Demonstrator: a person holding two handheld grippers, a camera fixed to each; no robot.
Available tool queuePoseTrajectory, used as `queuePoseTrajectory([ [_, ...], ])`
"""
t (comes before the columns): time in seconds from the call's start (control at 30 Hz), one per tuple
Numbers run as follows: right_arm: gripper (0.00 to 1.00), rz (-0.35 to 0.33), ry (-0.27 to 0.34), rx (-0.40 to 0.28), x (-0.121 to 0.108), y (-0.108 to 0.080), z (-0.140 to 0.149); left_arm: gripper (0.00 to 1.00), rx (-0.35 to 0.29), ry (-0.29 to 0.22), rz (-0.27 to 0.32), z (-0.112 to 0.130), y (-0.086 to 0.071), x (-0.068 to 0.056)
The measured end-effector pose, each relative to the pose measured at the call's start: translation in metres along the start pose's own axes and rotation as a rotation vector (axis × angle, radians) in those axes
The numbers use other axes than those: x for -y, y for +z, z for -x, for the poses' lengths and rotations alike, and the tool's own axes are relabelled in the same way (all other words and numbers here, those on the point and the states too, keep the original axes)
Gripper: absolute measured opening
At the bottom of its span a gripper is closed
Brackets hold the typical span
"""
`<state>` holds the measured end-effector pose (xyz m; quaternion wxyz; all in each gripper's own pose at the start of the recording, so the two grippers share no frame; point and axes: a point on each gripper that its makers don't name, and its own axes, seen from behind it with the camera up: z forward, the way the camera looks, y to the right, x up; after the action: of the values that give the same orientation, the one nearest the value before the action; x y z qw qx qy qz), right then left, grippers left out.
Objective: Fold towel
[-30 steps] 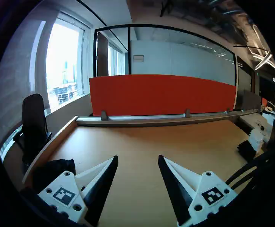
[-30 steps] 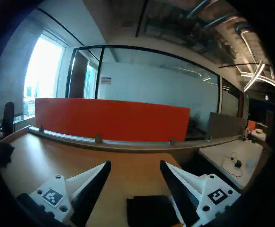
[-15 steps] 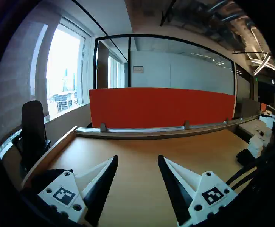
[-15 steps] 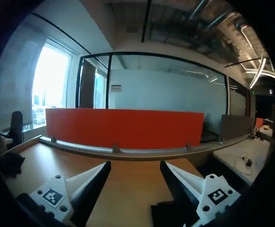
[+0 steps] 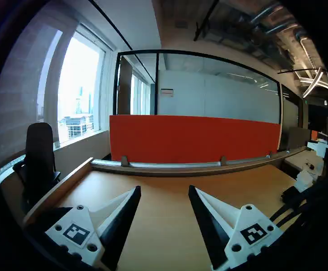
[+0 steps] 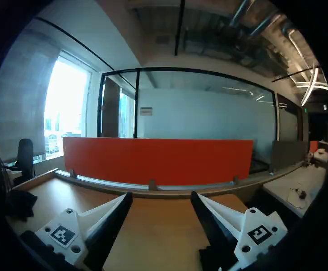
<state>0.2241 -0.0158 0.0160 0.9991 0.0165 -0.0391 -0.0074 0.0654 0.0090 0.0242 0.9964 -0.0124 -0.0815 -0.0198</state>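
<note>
Left gripper view shows the left gripper [image 5: 164,187] held above a bare wooden counter [image 5: 164,230], its fingers spread apart and holding nothing. At 12 o'clock an orange divider [image 5: 195,137] stands along the counter's far edge, with a black chair [image 5: 39,153] at 9 o'clock below a bright window [image 5: 80,104]. A dark shape [image 5: 48,216] sits at 8 o'clock, partly behind one finger and too hidden to identify. In the right gripper view the right gripper [image 6: 161,194] also hangs open and empty. A dark flat sliver, likely the towel [image 6: 205,261], lies on the counter at 5 o'clock against the finger. A crumpled dark lump [image 6: 21,203] rests at 9 o'clock.
</note>
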Motion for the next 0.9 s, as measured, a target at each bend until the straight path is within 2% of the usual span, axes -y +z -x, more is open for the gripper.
queuePoseTrajectory([
  [0.17, 1.00, -0.009, -0.003, 0.012, 0.008, 0.000, 0.001, 0.78, -0.014, -0.017, -0.002, -0.001, -0.001, 0.004],
  [0.6, 1.00, -0.006, -0.020, -0.001, 0.024, -0.008, -0.016, 0.77, -0.079, -0.017, 0.013, -0.005, -0.001, 0.004],
  [0.9, 1.00, -0.021, -0.021, 0.001, 0.043, -0.016, -0.016, 0.78, -0.092, -0.004, 0.013, 0.015, -0.002, 0.005],
])
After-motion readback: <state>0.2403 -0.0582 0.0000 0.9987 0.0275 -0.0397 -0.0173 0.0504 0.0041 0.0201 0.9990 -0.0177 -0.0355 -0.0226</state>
